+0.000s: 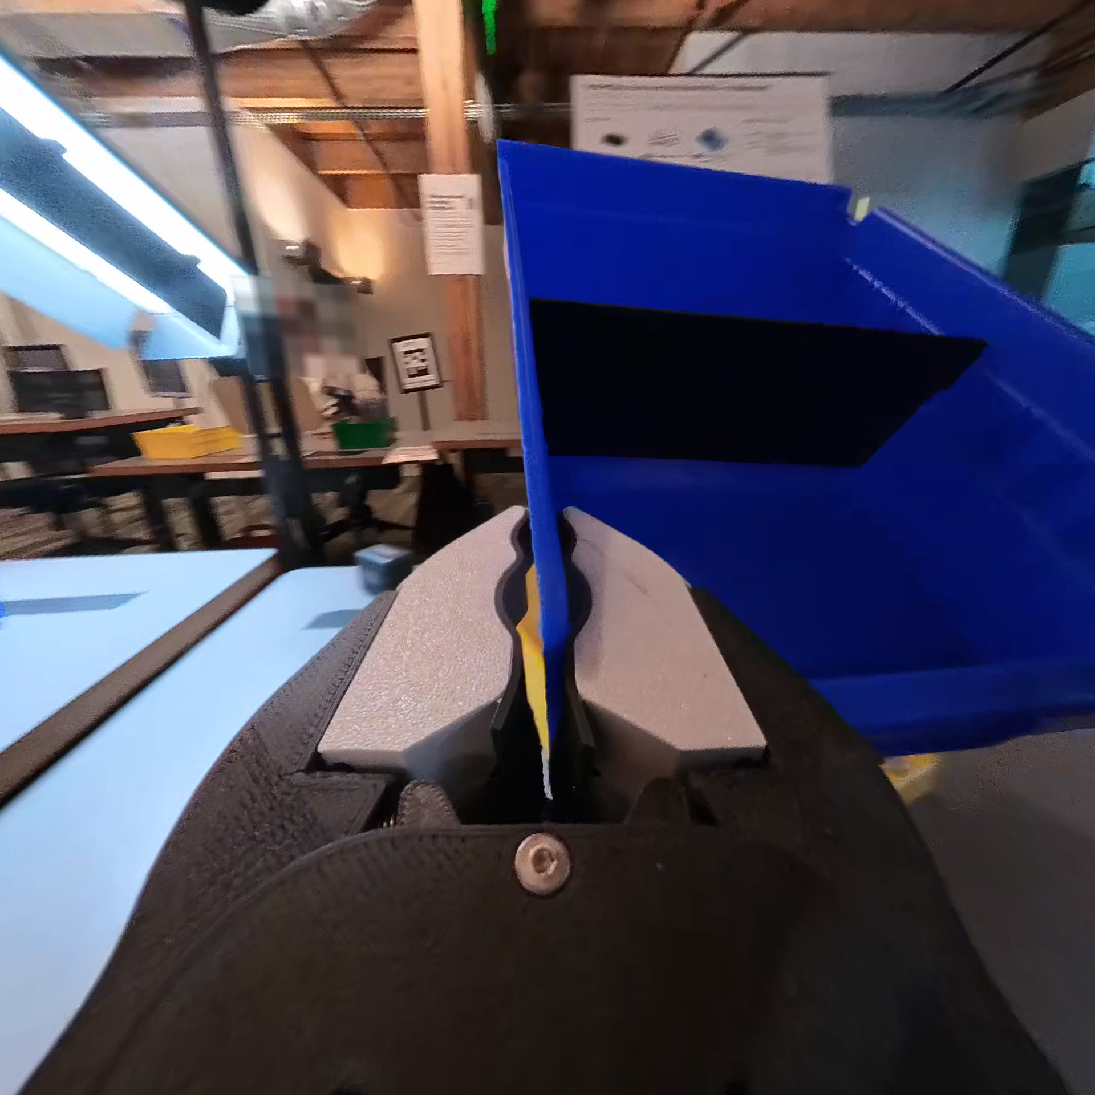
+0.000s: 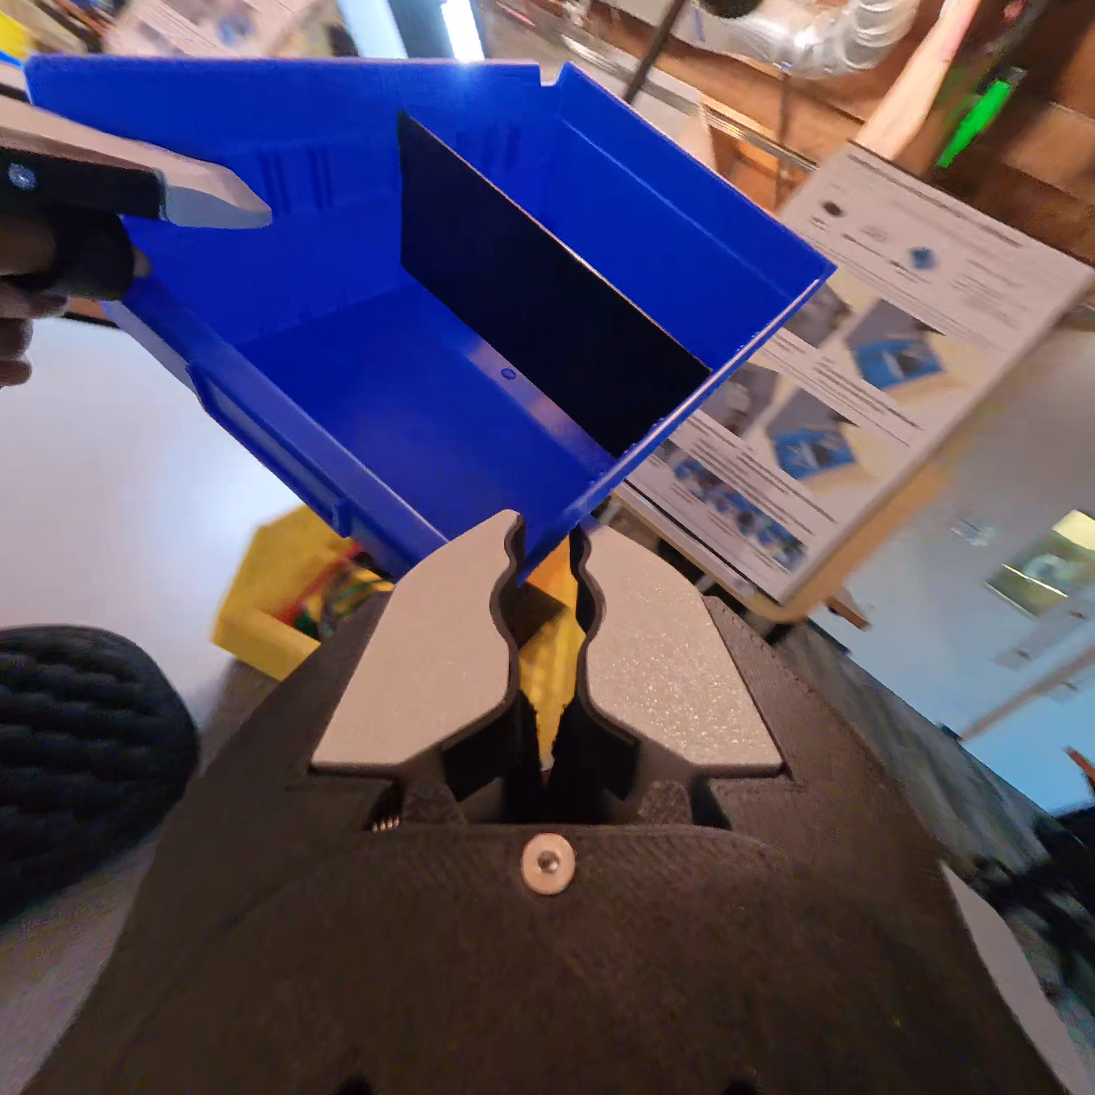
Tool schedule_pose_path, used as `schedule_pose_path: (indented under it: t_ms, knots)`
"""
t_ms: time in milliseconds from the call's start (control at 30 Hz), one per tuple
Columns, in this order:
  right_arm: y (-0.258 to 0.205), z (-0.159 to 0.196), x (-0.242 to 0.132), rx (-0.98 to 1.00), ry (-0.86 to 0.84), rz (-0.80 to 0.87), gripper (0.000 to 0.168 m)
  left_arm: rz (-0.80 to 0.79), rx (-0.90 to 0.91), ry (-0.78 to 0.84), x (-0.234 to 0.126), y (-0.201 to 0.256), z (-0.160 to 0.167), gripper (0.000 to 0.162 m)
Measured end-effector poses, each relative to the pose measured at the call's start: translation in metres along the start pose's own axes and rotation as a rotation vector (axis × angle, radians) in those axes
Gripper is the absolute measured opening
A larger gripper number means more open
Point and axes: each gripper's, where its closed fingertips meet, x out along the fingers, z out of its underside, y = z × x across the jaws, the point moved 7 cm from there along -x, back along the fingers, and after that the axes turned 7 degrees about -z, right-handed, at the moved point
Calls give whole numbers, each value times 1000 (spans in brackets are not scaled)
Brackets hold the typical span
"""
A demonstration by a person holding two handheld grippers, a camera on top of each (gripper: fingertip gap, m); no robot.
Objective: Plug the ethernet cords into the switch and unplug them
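While both grippers are pinching opposite walls of an empty blue plastic bin (image 1: 770,563) with a black divider (image 1: 711,379), no switch or ethernet cords are showing.

Left wrist view: left gripper (image 1: 548,527) fingers are closing narrowly on one side wall, the bin's length running ahead and to the right of them. Right wrist view: right gripper (image 2: 551,533) fingers are nipping the opposite wall's corner, the bin tilting up and left of them; a yellow plastic tray (image 2: 266,598) holding coloured wires is lying below.
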Motion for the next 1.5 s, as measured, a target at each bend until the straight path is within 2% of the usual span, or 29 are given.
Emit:
schedule_pose_path:
  t_ms: [200,400,533,667,833,1033,1067,1167,1200,1267,1333,1367,1433,1500]
  knots:
    - [65,46,-80,39,-120,226,14,242,10,-31,30,124,4,7]
    - [111,100,-139,127,-281,372,12,387,72,-107,46,228,32,6]
    - [125,143,-164,229,-366,416,11,453,93,-190,49,276,66,6]
    - [129,179,-177,316,-464,424,11,497,104,-276,48,303,98,6]
    - [129,211,-184,392,-572,420,10,542,90,-369,44,319,126,9]
    - [133,222,-187,438,-578,421,10,612,109,-375,40,321,135,16]
    - [134,224,-187,453,-574,415,10,637,105,-408,39,321,139,20]
    - [134,224,-185,457,-574,407,9,693,55,-442,35,324,140,49]
    - [136,222,-184,451,-570,432,13,695,73,-419,35,324,134,56]
    - [139,209,-182,413,-535,504,38,718,118,-366,32,320,116,66]
    - [141,185,-178,294,-470,500,55,779,191,-344,24,306,97,69]
    - [138,173,-173,218,-445,448,58,813,247,-349,20,294,90,69]
    - [127,156,-160,99,-445,237,56,859,387,-390,17,263,82,65]
    - [115,154,-146,65,-509,21,60,901,500,-530,18,228,81,59]
